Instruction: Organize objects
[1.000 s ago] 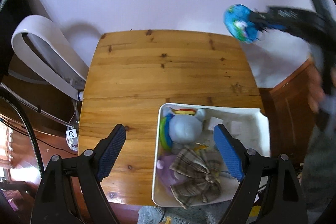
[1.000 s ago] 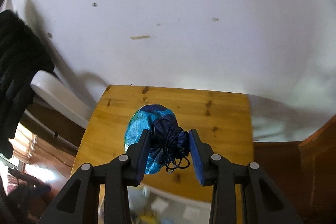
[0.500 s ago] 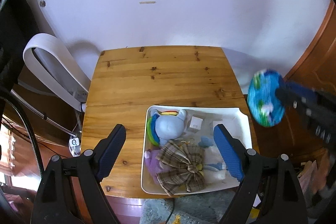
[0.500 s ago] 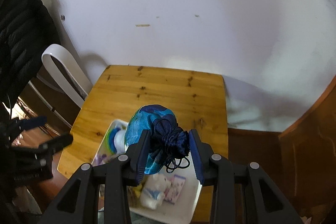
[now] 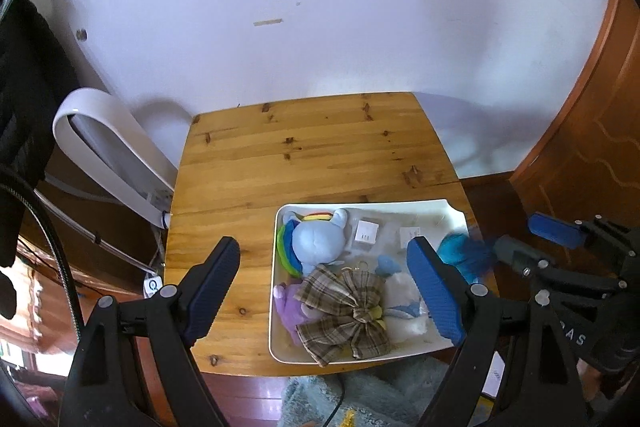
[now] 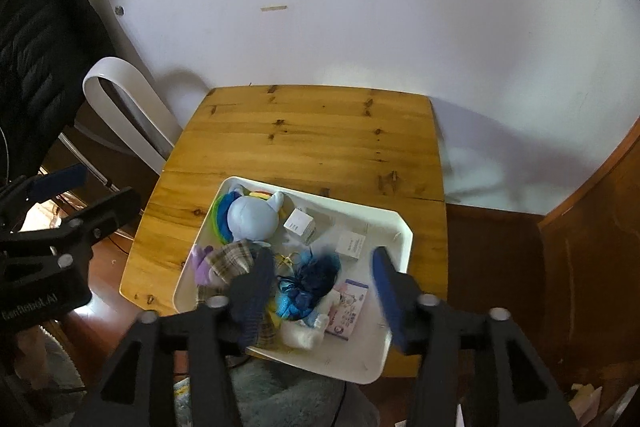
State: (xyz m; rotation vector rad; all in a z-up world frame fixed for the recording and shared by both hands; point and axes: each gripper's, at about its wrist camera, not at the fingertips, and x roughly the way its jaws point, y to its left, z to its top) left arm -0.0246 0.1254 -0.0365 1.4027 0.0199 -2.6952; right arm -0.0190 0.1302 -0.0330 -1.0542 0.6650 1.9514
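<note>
Hovering above the white tray [image 6: 405, 227], the right gripper [image 6: 324, 291] gaped wide and empty, the blue drawstring pouch [image 6: 306, 283] lying inside the tray among plush toys; the left gripper [image 5: 322, 287] likewise gaped, holding nothing.

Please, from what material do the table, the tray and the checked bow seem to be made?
Table: wood, probably pine, with a glossy varnish; grain, dark knots and plank seams show.
Tray: looks like smooth white plastic, with rounded corners and a moulded rim; ceramic cannot be excluded.
Bow: woven fabric, matte; plaid pattern, soft folds.
</note>
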